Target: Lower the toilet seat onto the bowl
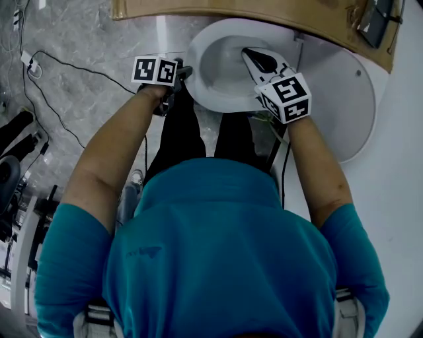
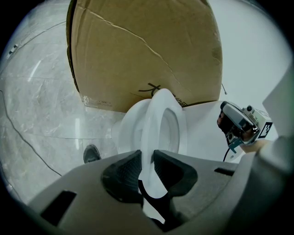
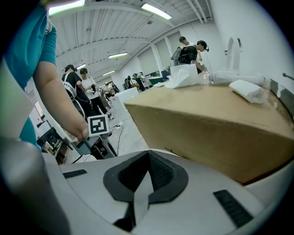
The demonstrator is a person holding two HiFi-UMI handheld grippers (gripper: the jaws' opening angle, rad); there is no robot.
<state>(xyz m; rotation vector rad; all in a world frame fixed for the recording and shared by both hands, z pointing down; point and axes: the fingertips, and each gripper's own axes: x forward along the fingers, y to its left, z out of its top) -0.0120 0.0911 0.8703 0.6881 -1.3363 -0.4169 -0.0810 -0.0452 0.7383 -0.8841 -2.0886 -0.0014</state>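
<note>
The white toilet seat (image 1: 206, 92) is a ring beside the bowl, in front of the person's legs. In the left gripper view the seat (image 2: 160, 120) shows nearly edge-on and tilted, with the white bowl (image 2: 125, 134) just behind it. My left gripper (image 2: 147, 155) is shut on the seat's near rim, one dark pad on each face. From the head camera, the left gripper (image 1: 182, 72) sits at the ring's left edge. My right gripper (image 1: 250, 54) hangs over the ring's right side, apart from it. Its jaws (image 3: 148, 155) meet with nothing between them.
A large cardboard box (image 1: 264, 12) stands right behind the toilet (image 2: 138, 55) (image 3: 216, 119). Cables (image 1: 63, 66) run over the marble floor at the left. A shoe (image 2: 92, 153) rests beside the bowl. White curved surface (image 1: 357, 99) lies to the right. People stand far off (image 3: 80, 80).
</note>
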